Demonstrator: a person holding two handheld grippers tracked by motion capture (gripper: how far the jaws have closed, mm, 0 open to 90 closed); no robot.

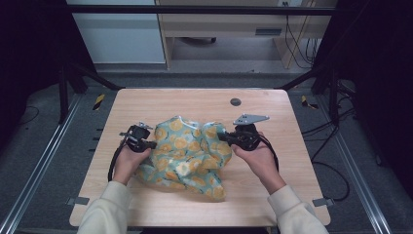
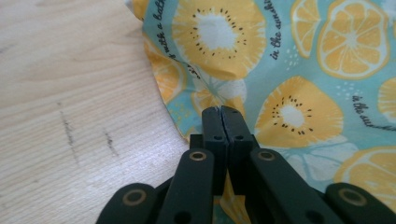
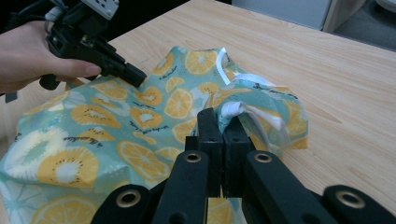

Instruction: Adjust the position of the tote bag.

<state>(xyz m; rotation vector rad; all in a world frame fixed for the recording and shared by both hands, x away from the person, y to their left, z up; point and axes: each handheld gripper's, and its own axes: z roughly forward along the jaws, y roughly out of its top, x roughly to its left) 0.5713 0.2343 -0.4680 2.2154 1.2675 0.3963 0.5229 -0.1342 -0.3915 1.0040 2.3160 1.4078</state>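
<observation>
Both pinched shut on the crumpled cloth (image 1: 187,153) on the counter (image 1: 272,109): left claw (image 1: 152,145) at its left edge, right claw (image 1: 221,137) opposite.

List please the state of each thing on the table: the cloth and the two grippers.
cloth: crumpled in a heap, pinched at both sides
left gripper: shut on the cloth edge
right gripper: shut on the cloth, by the white trim
table: bare wood around the cloth
</observation>
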